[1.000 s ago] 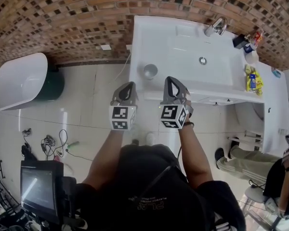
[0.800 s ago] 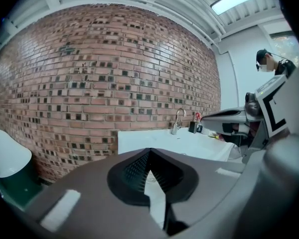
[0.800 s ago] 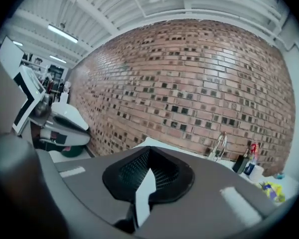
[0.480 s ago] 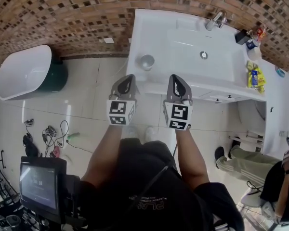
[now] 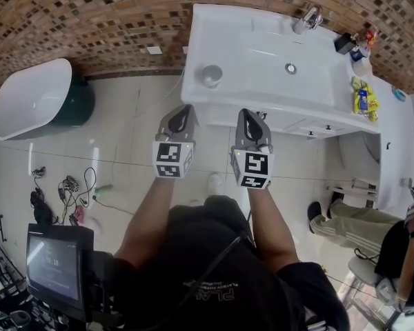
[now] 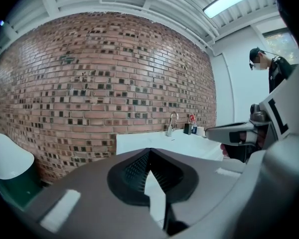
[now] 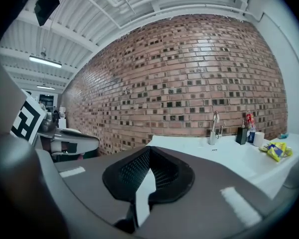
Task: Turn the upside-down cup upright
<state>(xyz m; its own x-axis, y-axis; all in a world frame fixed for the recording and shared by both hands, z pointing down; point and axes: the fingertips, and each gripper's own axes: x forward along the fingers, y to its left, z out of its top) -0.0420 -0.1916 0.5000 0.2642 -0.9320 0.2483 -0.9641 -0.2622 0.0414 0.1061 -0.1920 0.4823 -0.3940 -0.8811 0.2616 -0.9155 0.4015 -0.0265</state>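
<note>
Open counter (image 5: 199, 47) around cup (image 5: 211, 75), bottles (image 5: 345, 43) well apart

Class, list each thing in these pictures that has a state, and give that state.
Left hand-held gripper: shut, empty.
Right hand-held gripper: shut, empty.
Cup: standing on the washbasin's near left corner, untouched.
Tap: no water running.
Washbasin: bowl empty.

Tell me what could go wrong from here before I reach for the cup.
1. The small grey cup stands close to the front left corner of the white sink counter; a nudge could send it onto the tiled floor.
2. The left gripper and right gripper are both shut and empty; approaching that way would likely knock the cup, not grasp it.
</note>
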